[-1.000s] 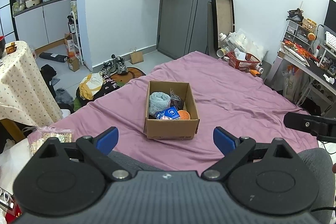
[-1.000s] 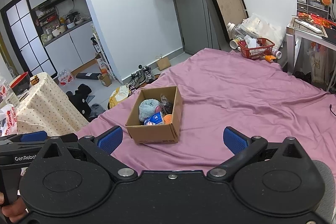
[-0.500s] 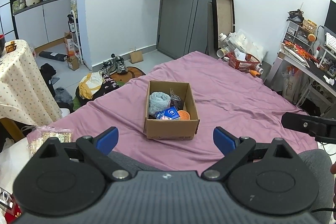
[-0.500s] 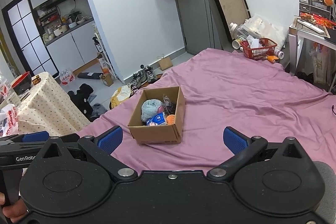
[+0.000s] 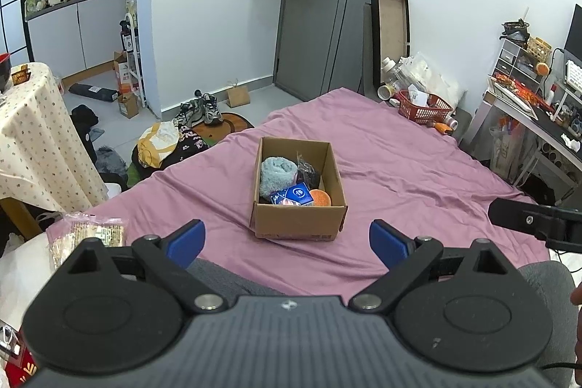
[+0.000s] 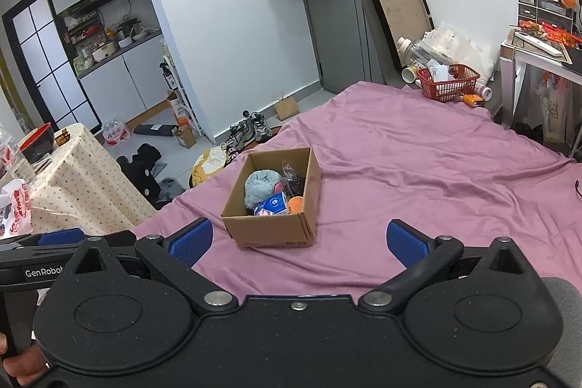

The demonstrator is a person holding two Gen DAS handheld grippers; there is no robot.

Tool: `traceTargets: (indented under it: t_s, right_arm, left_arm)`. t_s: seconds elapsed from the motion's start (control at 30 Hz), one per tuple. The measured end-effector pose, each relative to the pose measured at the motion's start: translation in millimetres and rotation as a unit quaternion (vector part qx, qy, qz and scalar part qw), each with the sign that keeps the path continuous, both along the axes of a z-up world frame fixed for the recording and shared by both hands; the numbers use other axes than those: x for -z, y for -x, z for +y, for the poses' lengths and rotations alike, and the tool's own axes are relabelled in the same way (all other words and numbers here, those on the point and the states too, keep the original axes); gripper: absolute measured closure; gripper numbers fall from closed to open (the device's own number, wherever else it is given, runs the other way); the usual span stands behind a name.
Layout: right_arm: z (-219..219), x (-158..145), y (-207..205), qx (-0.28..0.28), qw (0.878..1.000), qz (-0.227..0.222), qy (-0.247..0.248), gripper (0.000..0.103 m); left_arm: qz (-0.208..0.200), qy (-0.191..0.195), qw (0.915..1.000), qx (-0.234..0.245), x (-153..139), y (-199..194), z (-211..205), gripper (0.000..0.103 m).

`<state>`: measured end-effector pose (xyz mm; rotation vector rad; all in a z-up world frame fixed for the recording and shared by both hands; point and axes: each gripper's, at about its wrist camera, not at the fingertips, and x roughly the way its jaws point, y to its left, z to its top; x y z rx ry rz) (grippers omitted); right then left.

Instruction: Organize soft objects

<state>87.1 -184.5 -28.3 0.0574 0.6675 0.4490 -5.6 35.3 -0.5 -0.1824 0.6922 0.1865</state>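
Little has changed since a second ago: in both views the box sits a touch nearer the frame's centre, and both tongs remain spread and empty.

In the left wrist view, the left gripper (image 5: 285, 240) fills the bottom of the frame, its blue pads (image 5: 185, 239) wide apart with nothing between them. Just above, at centre, the box (image 5: 296, 224) stands on the pink sheet (image 5: 418, 177). Inside it, left to right: a rolled blue towel (image 5: 277, 175) against the left wall, a blue packet (image 5: 293, 195) at the front, a dark crinkled bag (image 5: 308, 171) towards the back, and an orange thing (image 5: 321, 197) in the front right corner. At upper right a red basket (image 5: 423, 104) holds papers.

In the right wrist view, the right gripper (image 6: 300, 240) likewise stands wide open, holding nothing. The box (image 6: 269, 231) lies left of centre, just beyond the left pad (image 6: 192, 240), with the same items: towel (image 6: 260, 188), packet (image 6: 272, 204), bag (image 6: 293, 182), orange thing (image 6: 295, 204). The basket (image 6: 449, 84) is at upper right.
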Motion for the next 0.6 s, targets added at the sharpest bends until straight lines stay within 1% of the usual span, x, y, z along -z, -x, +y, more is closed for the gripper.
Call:
traceTargets:
  t_s: [0.27, 0.6]
  right_arm:
    - [3, 2, -3, -0.006, 1.0, 0.002, -0.004, 0.0]
    - [11, 13, -16, -0.013, 1.0, 0.014, -0.008, 0.0]
  left_arm:
    - [0.0, 0.005, 1.0, -0.002, 1, -1, 0, 0.007]
    - [0.0, 0.007, 0.9998, -0.019, 6, -17, 11, 0.007]
